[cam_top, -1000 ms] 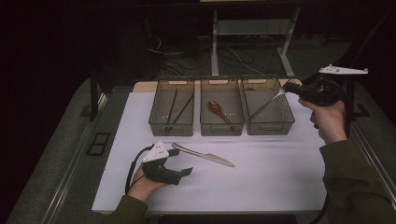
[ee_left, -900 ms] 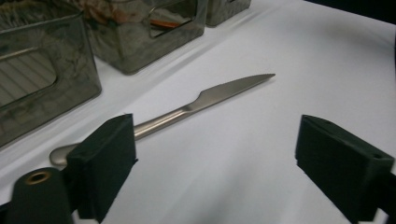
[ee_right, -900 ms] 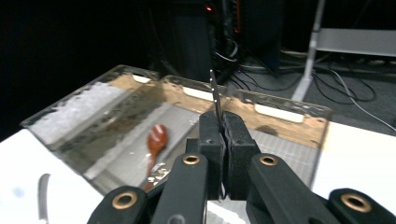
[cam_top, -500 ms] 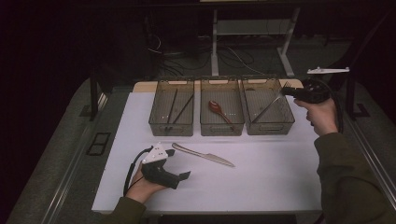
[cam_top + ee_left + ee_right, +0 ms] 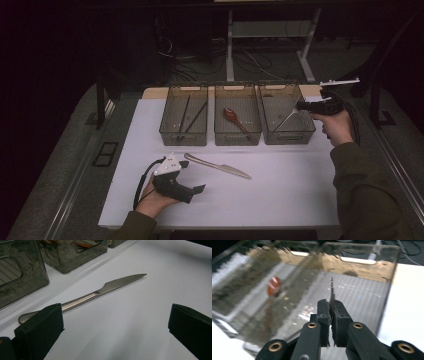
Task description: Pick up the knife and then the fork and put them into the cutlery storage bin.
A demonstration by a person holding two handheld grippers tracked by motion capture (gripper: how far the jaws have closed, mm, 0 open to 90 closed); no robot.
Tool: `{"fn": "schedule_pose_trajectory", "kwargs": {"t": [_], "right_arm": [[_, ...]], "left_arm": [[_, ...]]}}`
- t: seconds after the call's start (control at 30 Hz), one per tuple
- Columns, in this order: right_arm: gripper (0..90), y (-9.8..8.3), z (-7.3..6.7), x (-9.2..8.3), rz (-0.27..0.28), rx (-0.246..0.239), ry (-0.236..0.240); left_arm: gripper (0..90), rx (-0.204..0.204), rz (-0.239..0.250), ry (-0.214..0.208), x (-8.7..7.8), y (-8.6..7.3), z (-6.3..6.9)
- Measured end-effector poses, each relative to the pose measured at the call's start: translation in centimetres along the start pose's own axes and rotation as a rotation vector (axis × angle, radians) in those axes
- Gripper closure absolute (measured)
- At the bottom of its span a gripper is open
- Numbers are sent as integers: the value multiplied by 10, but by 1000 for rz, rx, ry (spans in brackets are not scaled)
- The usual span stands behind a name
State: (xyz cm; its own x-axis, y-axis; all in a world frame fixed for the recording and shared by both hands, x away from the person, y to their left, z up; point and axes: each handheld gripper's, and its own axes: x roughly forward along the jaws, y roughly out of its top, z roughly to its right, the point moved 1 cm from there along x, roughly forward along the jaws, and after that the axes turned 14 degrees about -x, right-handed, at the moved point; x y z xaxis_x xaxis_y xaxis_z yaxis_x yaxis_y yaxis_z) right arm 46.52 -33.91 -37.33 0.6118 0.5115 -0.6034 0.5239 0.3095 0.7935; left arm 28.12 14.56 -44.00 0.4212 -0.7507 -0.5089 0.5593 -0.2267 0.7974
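Nearest, the left tongs (image 5: pixel 192 176) rest on the white counter (image 5: pixel 280 200) with jaws spread wide and nothing between them. Just beyond lies one knife (image 5: pixel 217 165), flat on the counter, its long axis running left to right, handle towards the left tongs and tip pointing right and slightly near. In the left gripper view the knife (image 5: pixel 85 297) has its handle end beside the left jaw.

Farther back stand three clear bins side by side: the left bin (image 5: pixel 184 122) holds two dark sticks, the middle bin (image 5: pixel 237 122) one red spoon (image 5: pixel 232 116). Over the right bin (image 5: pixel 287 120), the right tongs (image 5: pixel 300 105) are clamped on one fork (image 5: pixel 332 293), which slants down leftward into that bin, handle pinched between the pads.
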Motion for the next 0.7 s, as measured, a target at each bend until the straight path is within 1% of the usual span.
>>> {"fn": "schedule_pose_trajectory", "kwargs": {"t": [0.03, 0.1, 0.2, 0.23, 0.27, 0.33, 0.37, 0.43, 0.47, 0.57, 0.7], "right_arm": [[829, -1, 1, 1, -11, -3, -12], [826, -3, 4, 3, -15, 8, -16], [799, -4, 5, 5, -30, -8, -41], [739, -5, 5, 5, -37, -20, -54], [665, -5, 5, 5, -37, -21, -68], [586, -6, 7, 3, -33, -19, -93], [523, -7, 8, 3, -32, -21, -108], [453, -10, 12, 0, -27, -17, -148], [445, -12, 13, -2, -20, -13, -159], [411, -17, 17, -10, 8, 2, -164], [375, -26, 13, -20, 44, -24, -150]], "left_arm": [[0, 0, 1, -2, 0, 0, 0], [0, 1, -1, -2, 1, 0, 1], [0, -1, -3, -4, 2, 0, 1], [0, -3, -1, -6, 1, 0, 1], [0, -5, 1, -7, 1, 0, 1], [0, -4, 3, -6, 1, 0, 0], [0, -2, 3, -5, 1, 0, 0], [0, -2, 3, -4, 1, 0, 1], [0, 0, 2, -3, 1, 0, 1], [0, 1, -5, -1, 2, -1, 1], [0, 6, -12, 4, 2, -1, 1]]}}
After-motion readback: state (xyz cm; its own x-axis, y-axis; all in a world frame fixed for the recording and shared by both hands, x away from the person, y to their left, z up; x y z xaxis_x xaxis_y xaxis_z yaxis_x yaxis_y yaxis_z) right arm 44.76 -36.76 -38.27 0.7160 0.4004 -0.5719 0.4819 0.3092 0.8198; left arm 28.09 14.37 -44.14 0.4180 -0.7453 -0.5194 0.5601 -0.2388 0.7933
